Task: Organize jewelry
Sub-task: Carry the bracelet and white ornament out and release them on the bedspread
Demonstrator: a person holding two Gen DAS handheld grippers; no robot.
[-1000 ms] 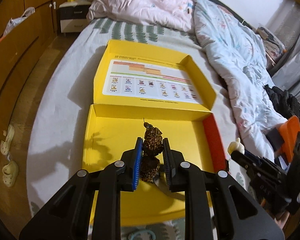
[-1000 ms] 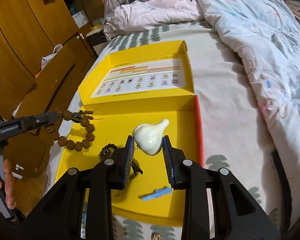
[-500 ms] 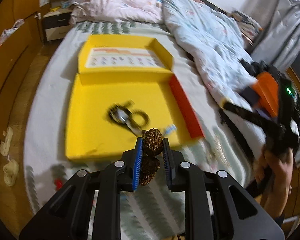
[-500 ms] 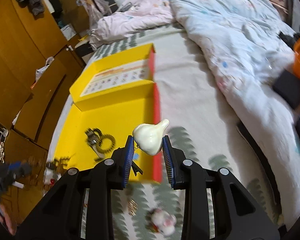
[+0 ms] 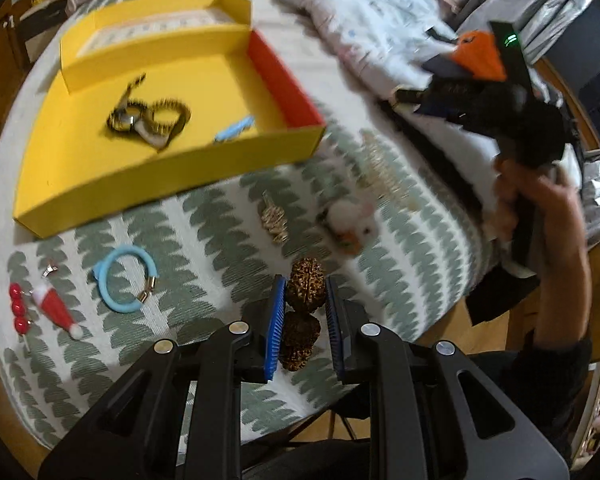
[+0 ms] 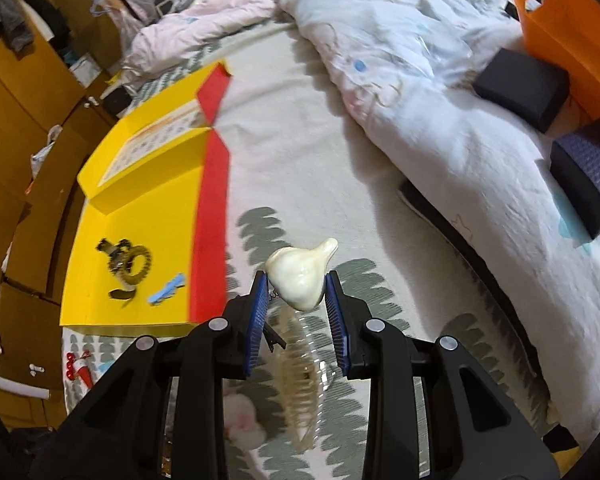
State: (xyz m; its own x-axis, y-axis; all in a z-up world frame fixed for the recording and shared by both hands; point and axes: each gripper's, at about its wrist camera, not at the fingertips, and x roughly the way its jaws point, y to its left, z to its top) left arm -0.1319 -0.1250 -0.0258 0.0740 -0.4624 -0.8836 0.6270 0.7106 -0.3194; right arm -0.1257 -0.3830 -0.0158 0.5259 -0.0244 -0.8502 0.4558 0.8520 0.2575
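My left gripper (image 5: 303, 290) is shut on a brown bead bracelet (image 5: 306, 290) and holds it above the leaf-patterned bedspread, near the bed's front edge. My right gripper (image 6: 296, 284) is shut on a white shell-shaped piece (image 6: 300, 274), above the bedspread to the right of the box. The open yellow box (image 5: 100, 168) holds a dark bracelet with a clasp (image 5: 148, 118) and a small blue clip (image 5: 234, 130); it also shows in the right wrist view (image 6: 148, 216). The right hand and its gripper body (image 5: 512, 120) show in the left wrist view.
Loose on the bedspread lie a light blue bangle (image 5: 126, 280), a red Santa-hat charm (image 5: 56, 310), red beads (image 5: 20, 308), a gold piece (image 5: 274, 222), a white plush charm (image 5: 350, 220) and a clear hair claw (image 6: 300, 376). A rumpled quilt (image 6: 420, 80), dark boxes (image 6: 520, 88) and an orange bag (image 6: 572, 32) lie right.
Both grippers have pulled back from over the yellow box toward the bed's front edge, each still holding its piece. The loose items on the bedspread have come into view.
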